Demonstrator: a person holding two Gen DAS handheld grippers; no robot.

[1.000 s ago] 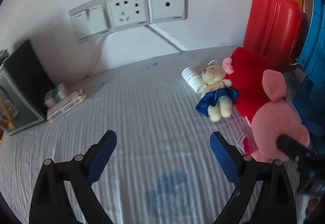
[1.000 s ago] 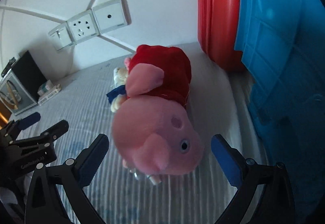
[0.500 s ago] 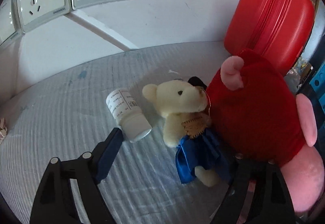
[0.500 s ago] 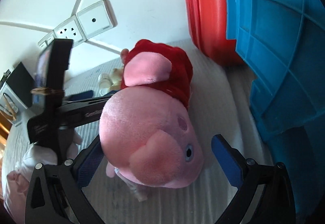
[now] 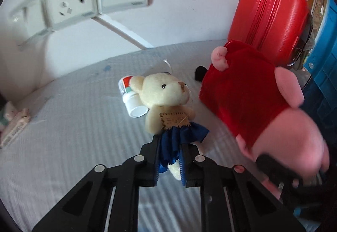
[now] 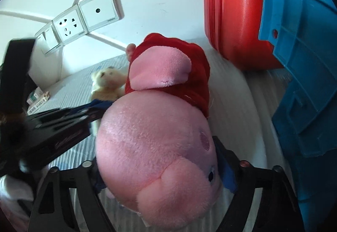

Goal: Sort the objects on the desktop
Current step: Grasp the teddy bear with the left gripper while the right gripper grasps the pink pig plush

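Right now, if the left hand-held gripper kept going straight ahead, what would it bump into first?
The left hand-held gripper is shut on the small teddy bear, so the bear leads. Beyond it lies the white pill bottle, probably first, though depth is unclear.

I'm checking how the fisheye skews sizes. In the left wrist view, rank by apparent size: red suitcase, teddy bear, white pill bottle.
1. red suitcase, though farthest away.
2. teddy bear, nearer the camera, its legs between the left tongs.
3. white pill bottle, partly behind the bear's head.
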